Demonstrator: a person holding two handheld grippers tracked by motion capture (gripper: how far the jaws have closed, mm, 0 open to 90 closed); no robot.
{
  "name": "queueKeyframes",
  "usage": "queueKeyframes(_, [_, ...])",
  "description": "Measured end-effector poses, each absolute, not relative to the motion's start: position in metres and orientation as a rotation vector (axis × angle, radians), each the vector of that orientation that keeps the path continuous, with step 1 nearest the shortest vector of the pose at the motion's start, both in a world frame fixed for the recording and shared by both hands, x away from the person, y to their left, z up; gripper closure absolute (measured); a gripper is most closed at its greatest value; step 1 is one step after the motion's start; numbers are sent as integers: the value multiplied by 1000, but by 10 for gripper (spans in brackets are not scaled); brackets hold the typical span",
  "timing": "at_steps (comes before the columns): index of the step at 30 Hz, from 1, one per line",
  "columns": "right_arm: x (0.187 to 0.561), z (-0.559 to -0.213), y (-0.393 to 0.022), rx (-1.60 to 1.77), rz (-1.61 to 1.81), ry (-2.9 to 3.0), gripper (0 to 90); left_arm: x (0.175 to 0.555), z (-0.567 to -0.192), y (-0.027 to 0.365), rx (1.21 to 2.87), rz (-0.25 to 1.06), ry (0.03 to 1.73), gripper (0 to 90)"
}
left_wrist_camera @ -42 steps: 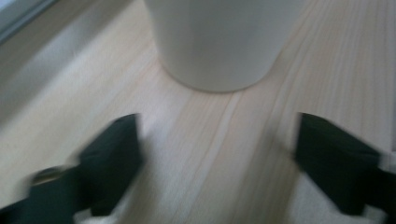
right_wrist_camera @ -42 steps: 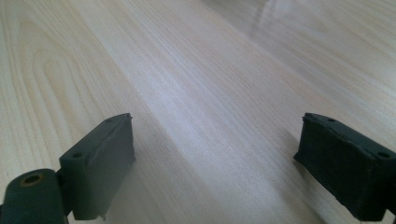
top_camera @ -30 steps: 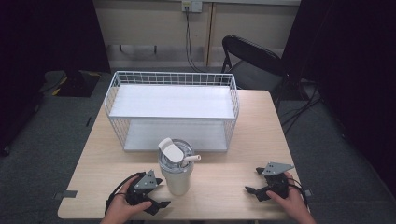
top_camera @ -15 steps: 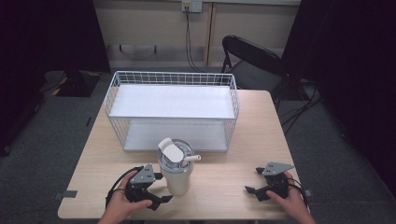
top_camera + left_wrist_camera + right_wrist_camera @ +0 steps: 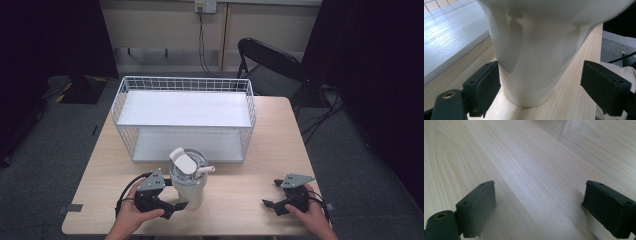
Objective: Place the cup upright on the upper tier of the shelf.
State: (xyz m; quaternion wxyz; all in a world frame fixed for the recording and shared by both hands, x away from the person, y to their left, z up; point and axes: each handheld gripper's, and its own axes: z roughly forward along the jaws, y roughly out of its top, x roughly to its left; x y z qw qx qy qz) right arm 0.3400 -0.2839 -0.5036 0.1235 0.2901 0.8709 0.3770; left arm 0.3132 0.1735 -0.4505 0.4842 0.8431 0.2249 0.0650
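Observation:
A white tumbler (image 5: pixel 189 186) with a flip lid and a short straw stands on the wooden table (image 5: pixel 240 185) just in front of the wire basket (image 5: pixel 185 117). My left gripper (image 5: pixel 172 194) reaches in from the left, one jaw on each side of the tumbler's base. In the left gripper view the left pad (image 5: pixel 485 87) touches the tumbler (image 5: pixel 534 57), while the right pad (image 5: pixel 604 87) stands clear of it. These jaws have just been opening. My right gripper (image 5: pixel 272 193) rests open near the table's front right, over bare wood (image 5: pixel 536 165).
The wire basket with its white floor spans the far half of the table. A black folding chair (image 5: pixel 272 65) stands behind the table's far right corner. Cables trail from both grippers.
My left gripper has risen a little beside the tumbler. The tumbler and the right gripper have stayed where they were.

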Motion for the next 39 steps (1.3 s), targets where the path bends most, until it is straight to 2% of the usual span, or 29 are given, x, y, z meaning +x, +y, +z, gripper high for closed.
queueKeyframes(39, [340,-503,-284,846,1099,2541,102,325,-453,151,1912,232,514,84])
